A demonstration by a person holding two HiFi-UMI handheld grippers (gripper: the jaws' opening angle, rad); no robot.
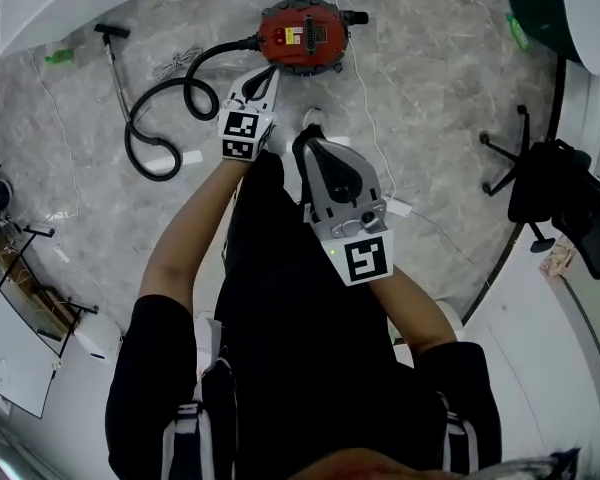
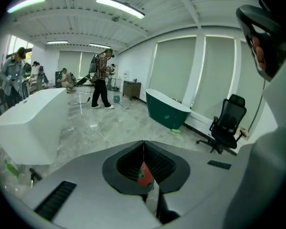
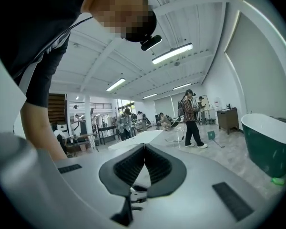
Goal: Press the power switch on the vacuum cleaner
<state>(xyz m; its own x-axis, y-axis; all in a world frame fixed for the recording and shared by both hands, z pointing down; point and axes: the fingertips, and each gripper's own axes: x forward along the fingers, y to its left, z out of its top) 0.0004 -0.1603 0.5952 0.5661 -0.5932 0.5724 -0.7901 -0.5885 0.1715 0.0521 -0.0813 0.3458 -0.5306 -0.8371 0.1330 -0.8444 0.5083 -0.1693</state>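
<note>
red round canister vacuum cleaner [image 1: 302,36], on floor [image 1: 430,98]. left claw [image 1: 269,72], right claw [image 1: 306,144]: jaws together, empty. risk: left tip may land off-target, shoving canister.

The right gripper [image 3: 144,146] has its jaws together, tips touching, with nothing between them. Beyond it a white tub [image 3: 133,140] stands on the floor, a green tub [image 3: 271,144] sits at the floor's right edge, and a person [image 3: 190,118] walks between them.
</note>
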